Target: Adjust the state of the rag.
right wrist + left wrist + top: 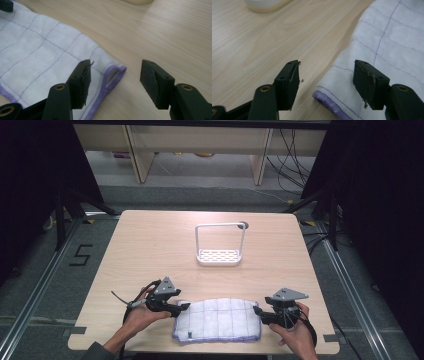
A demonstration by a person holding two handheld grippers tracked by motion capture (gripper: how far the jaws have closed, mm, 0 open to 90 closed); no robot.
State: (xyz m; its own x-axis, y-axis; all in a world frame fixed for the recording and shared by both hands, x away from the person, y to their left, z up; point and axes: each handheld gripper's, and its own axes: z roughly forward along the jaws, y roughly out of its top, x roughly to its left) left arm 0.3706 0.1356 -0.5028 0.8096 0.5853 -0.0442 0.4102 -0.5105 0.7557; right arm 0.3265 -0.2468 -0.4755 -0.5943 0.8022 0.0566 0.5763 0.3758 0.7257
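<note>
Between both open grippers, cloth (218, 319) hides the table edge.

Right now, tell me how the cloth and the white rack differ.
The cloth lies flat and soft at the near edge of the table; the white rack stands upright farther back, near the middle. The cloth is quilted with purple stitching and trim; the rack is a rigid frame with a slotted base. An open hand-held gripper flanks the cloth at each end; the rack stands alone. Both are mostly white.
</note>
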